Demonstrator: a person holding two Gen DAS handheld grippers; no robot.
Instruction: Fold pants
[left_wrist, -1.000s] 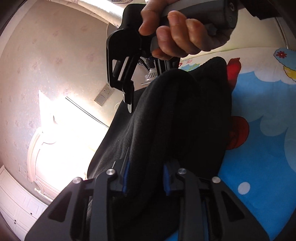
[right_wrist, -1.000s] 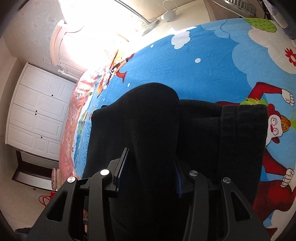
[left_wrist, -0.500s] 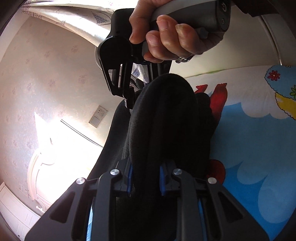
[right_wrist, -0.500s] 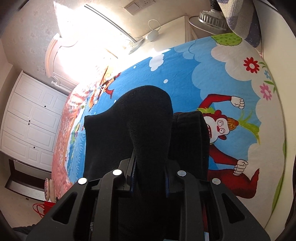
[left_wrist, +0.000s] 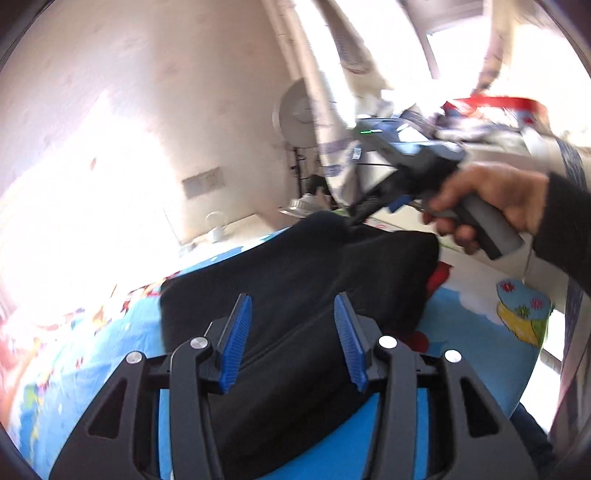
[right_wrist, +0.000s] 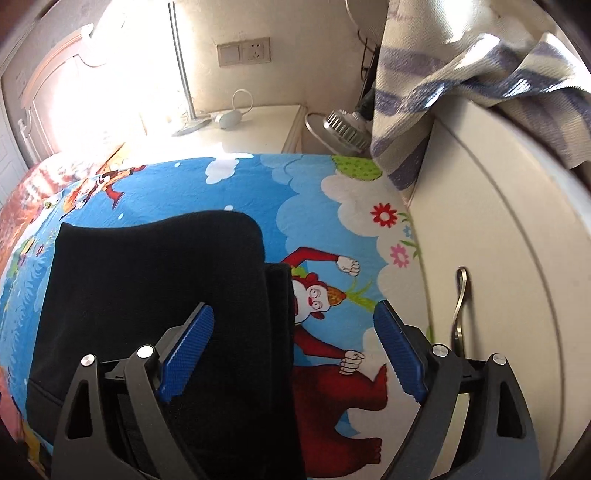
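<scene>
The black pants (left_wrist: 295, 288) lie folded on the blue cartoon bedsheet (left_wrist: 472, 332). In the right wrist view the pants (right_wrist: 155, 295) fill the lower left, their folded edge toward the right. My left gripper (left_wrist: 291, 317) is open and empty above the near part of the pants. My right gripper (right_wrist: 293, 325) is open wide and empty, its left finger over the pants, its right finger over the sheet (right_wrist: 332, 206). The right gripper also shows in the left wrist view (left_wrist: 373, 206), held by a hand at the pants' far edge.
A white cabinet (right_wrist: 498, 258) with a metal handle (right_wrist: 460, 306) stands close on the right of the bed. A striped towel (right_wrist: 461, 85) hangs above it. A bedside table (right_wrist: 236, 129), a fan (left_wrist: 299, 114) and a bright window lie beyond the bed.
Both grippers have opened and let go of the pants. The pants, held up in a bunch before, now lie flat and folded on the sheet. The grippers have drawn back.
</scene>
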